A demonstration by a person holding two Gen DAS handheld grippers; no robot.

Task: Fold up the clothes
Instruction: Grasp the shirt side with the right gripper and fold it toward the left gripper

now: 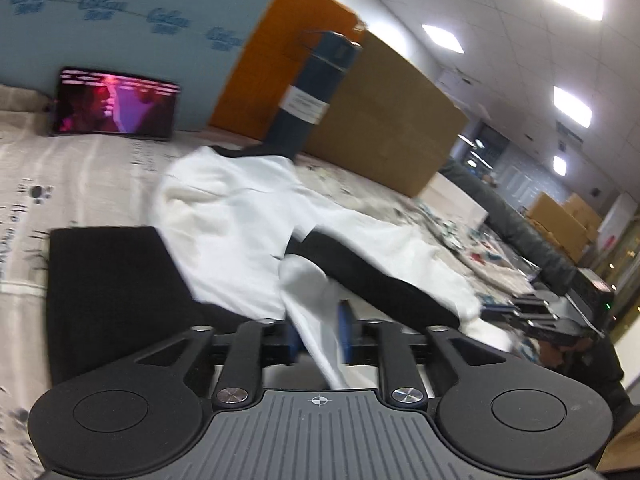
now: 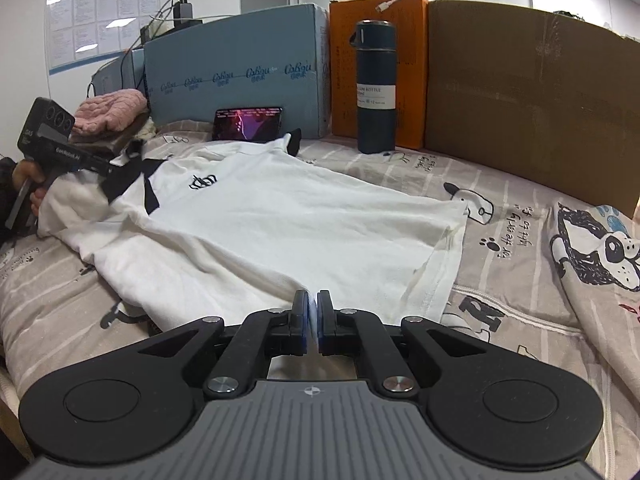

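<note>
White cotton polo shirt with black collar and trim [image 2: 276, 216] is spread across the bed with the dog-print striped sheet [image 2: 512, 216]. Right gripper [image 2: 313, 314] has its jaws pinched tight on the shirt's hem at 6 o'clock. Left gripper [image 1: 318, 330], over at 9 o'clock, has jaws partly apart with a white sleeve fold running between them. Dark blue steel flask [image 2: 376, 86] stands at 12 o'clock, glowing phone [image 2: 247, 123] beside it.
</note>
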